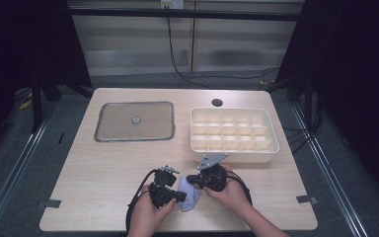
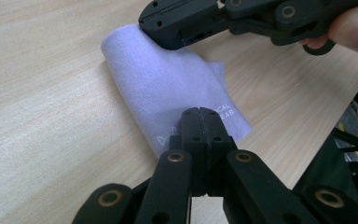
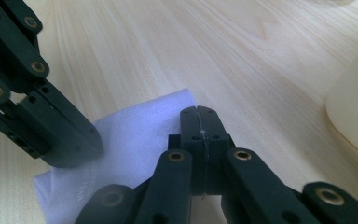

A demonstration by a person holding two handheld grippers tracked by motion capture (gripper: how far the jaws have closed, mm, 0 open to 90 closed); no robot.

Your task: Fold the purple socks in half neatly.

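A small pale lilac cloth [image 1: 191, 198] with white print lies folded on the wooden table near its front edge, between my two hands. My left gripper [image 1: 181, 196] comes at it from the left; its jaws are shut, the tip [image 2: 200, 114] over the cloth [image 2: 158, 79] at its printed end. From the right comes my right gripper [image 1: 191, 180], jaws shut, its tip [image 3: 199, 112] at the cloth's [image 3: 140, 130] other end, where the left gripper view shows it [image 2: 168, 39] resting. Whether either tip pinches fabric I cannot tell.
A cream box [image 1: 234, 157] of several small compartments stands just behind my right hand; its wall [image 3: 354, 107] is close on that side. A flat metal tray [image 1: 107, 133] with a small round piece [image 1: 136, 119] sits at the back left. A cable hole [image 1: 217, 102] is at the back.
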